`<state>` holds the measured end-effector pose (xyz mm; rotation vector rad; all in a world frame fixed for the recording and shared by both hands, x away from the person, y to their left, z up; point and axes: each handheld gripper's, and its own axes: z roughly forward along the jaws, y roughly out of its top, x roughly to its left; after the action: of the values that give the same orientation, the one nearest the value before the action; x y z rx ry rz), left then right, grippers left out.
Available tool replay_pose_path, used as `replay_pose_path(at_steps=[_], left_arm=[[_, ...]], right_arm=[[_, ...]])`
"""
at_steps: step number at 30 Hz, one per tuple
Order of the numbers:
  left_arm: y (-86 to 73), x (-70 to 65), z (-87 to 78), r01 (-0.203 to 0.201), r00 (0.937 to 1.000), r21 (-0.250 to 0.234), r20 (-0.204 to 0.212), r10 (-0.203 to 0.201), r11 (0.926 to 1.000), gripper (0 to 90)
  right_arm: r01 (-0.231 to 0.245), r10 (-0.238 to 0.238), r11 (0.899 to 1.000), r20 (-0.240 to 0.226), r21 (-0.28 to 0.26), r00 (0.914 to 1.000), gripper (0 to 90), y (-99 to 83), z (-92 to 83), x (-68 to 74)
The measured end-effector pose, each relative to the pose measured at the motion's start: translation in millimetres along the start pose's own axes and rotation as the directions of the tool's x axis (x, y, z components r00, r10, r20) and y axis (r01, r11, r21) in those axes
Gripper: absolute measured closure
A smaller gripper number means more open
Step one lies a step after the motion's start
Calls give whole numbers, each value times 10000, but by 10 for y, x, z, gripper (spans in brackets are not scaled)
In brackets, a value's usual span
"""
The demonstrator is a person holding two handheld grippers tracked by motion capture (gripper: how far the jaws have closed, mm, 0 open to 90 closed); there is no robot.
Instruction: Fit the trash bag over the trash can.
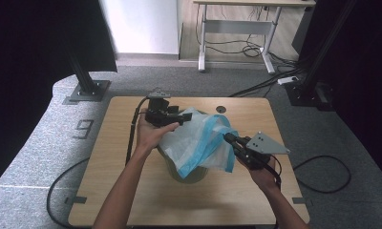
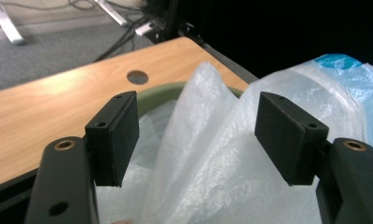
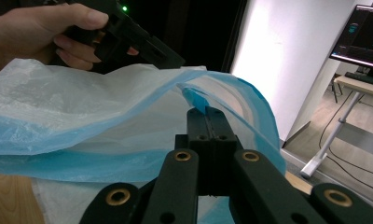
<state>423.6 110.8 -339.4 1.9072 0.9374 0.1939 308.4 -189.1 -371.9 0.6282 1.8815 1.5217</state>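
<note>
A thin white plastic bag with a blue rim lies loosely over a green bin in the middle of the wooden table. My left gripper is at the bag's far left edge. In the left gripper view its jaws stand open, with folds of the bag rising between them untouched and the bin's rim behind. My right gripper is shut on the bag's blue rim at the right. In the right gripper view its jaws pinch the blue edge, and the bag stretches away to the left.
A round hole is cut in the table's far edge. Beyond the table stand black frame posts, a desk's white legs and cables on the grey floor. A monitor stands at the right.
</note>
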Motion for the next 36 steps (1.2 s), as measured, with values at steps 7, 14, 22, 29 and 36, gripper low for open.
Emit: replay_pose_path(at_steps=[7,14,22,29,36], left_arm=[[-33,-27,52,-142,9999,312,70,140,9994,700],[-53,-47,43,-350,9994,401,81,347,9986,900],[-49,-2,-143,-263,9989,-950,-403,226,9951,900],[-80,57,-339,-353,9962,-1698,-846,211,9848,900],[-131,98,-441,-217,9974,-2076,-720,69,9780,900]], right_arm=[[145,-145,9999,-84,-64,9999,888,16,-6,49],[133,-133,9999,-2,-75,9999,888,6,-33,30],[32,-38,9997,282,221,9996,888,-76,-74,-34],[-66,50,9992,400,406,9992,888,-135,-82,-85],[-206,178,9982,508,559,9985,888,-194,-92,-126]])
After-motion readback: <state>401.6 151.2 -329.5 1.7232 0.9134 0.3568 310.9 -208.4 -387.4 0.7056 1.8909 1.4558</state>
